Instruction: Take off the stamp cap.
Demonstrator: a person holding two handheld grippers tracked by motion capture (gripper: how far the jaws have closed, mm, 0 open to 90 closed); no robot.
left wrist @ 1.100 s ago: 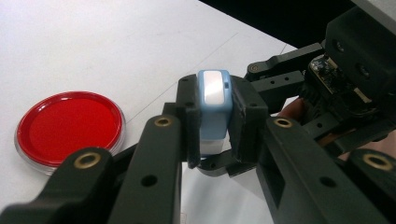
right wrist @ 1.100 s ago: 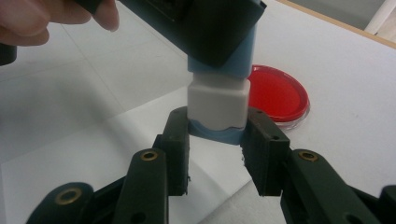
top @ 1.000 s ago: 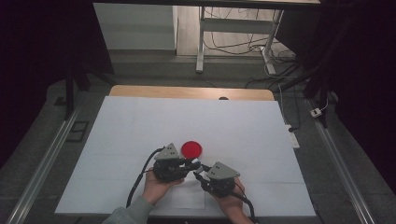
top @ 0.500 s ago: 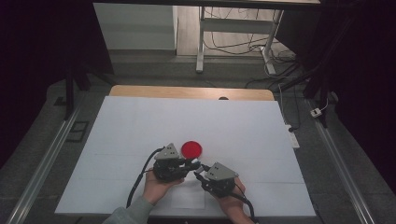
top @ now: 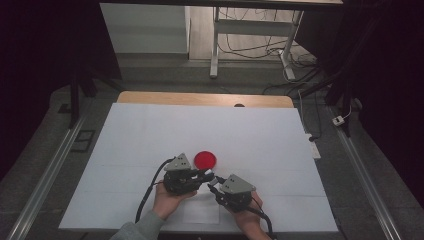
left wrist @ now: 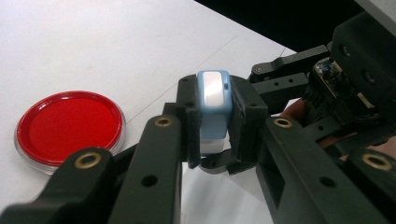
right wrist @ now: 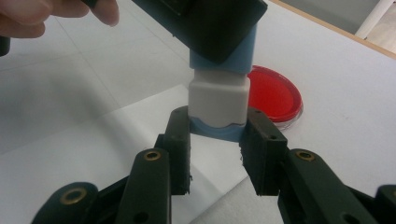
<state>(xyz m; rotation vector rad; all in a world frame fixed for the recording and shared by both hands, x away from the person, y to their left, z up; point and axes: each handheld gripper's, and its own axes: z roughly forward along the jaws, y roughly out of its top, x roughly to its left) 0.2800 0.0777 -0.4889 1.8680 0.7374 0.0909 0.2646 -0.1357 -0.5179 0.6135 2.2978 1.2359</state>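
Observation:
A small blue and white piece [left wrist: 214, 91] hangs just above the white table sheet [top: 150, 135], caught between both grippers. My left gripper [left wrist: 215, 116] is shut on its blue upper part, and its pads press both sides. My right gripper [right wrist: 217, 135] is shut on the blue lower end of the piece [right wrist: 217, 98], with the white middle section standing above its pads. From above, the left gripper [top: 202, 175] and the right gripper [top: 215, 184] meet tip to tip near the front of the table. A red round dish [top: 205, 160] lies flat just beyond them.
The red dish [left wrist: 70, 128] sits close to the left gripper's jaws, and the same dish [right wrist: 273, 95] lies behind the held piece. A hand [right wrist: 46, 11] shows at the upper left. A wooden table edge [top: 200, 98] runs along the far side, with cables and desk legs beyond.

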